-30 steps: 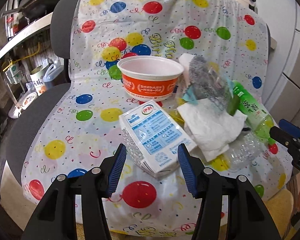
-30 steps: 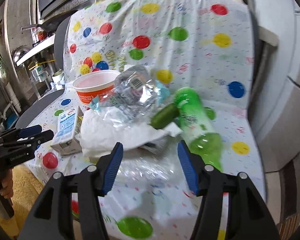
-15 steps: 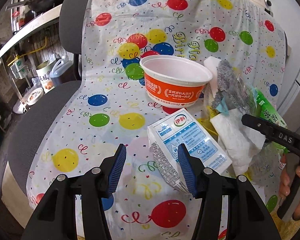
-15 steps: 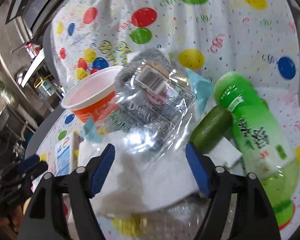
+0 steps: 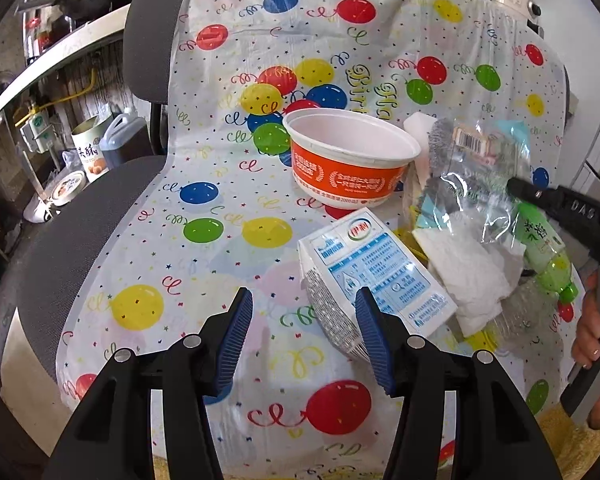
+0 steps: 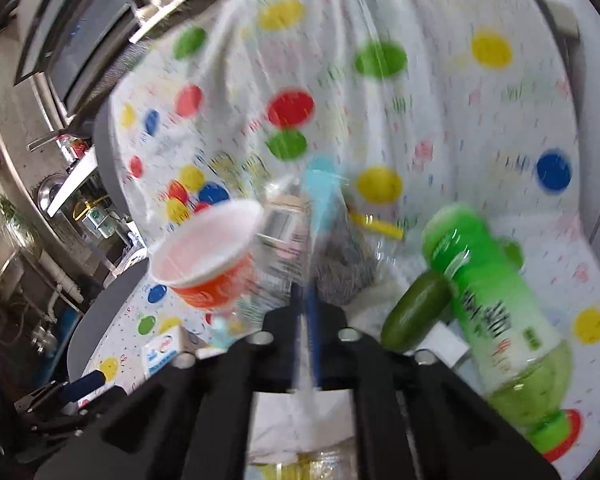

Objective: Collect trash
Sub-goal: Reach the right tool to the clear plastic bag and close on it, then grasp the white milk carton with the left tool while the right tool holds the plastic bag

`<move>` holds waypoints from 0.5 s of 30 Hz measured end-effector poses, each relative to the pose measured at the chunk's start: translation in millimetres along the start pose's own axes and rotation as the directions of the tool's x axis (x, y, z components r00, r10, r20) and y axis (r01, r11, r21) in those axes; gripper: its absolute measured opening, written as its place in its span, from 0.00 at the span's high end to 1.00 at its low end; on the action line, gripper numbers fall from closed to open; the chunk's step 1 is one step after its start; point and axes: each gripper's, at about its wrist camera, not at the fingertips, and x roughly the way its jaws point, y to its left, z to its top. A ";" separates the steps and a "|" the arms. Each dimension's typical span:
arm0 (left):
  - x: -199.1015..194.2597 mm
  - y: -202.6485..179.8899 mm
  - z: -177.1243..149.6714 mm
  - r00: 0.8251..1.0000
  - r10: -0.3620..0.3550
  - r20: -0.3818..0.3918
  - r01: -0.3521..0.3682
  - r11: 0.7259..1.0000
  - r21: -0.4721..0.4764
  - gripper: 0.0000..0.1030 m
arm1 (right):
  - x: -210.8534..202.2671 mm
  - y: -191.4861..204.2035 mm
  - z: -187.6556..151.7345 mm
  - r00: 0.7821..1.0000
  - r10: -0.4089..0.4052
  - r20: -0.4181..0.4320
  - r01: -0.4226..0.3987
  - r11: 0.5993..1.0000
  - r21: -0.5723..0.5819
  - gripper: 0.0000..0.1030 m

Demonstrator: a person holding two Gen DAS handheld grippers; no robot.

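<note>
Trash lies on a chair under a balloon-print sheet. My left gripper is open and empty; its right finger is beside a blue-and-white milk carton. Behind it stand an orange-and-white bowl, crumpled white tissue and a green bottle. My right gripper is shut on a clear plastic wrapper and holds it raised over the pile; from the left wrist view the wrapper hangs at its tip. The bowl, green bottle and carton show in the blurred right view.
The grey chair seat shows bare left of the sheet. Past its left edge stand tins and a jug on the floor below a shelf. A dark green cap-like piece lies against the bottle. A white appliance is at right.
My right gripper has closed on the clear wrapper and lifted it off the pile. My left gripper has drifted left, so the carton now lies by its right finger.
</note>
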 end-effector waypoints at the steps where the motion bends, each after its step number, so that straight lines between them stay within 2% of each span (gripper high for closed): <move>1: -2.1 -2.9 -1.6 1.000 -0.002 -0.002 0.002 1.000 0.007 0.46 | -9.6 2.8 2.0 1.000 0.000 0.029 0.001 1.000 -0.013 0.98; 5: -8.2 -19.0 -8.2 1.000 -0.017 -0.007 0.017 0.999 0.036 0.37 | -54.4 8.5 8.7 0.991 -0.020 0.136 0.026 0.999 -0.046 0.98; 7: -10.0 -31.8 -9.2 1.000 -0.029 -0.003 0.029 0.998 0.049 0.22 | -76.4 10.9 9.9 0.983 -0.050 0.179 0.064 0.995 -0.073 0.98; 9: -10.0 -44.5 -9.8 1.000 -0.031 0.005 0.030 0.997 0.071 0.17 | -90.6 11.0 8.3 0.978 -0.069 0.197 0.088 0.992 -0.087 0.98; 12: -0.4 -67.6 -8.4 1.000 0.010 0.000 -0.010 0.995 0.102 0.17 | -102.1 5.7 0.4 0.977 -0.080 0.195 0.098 0.992 -0.083 0.98; 15: 10.3 -74.0 -5.0 0.998 0.063 0.011 -0.064 0.996 0.068 0.17 | -110.7 -2.7 -9.8 0.977 -0.086 0.194 0.101 0.992 -0.071 0.98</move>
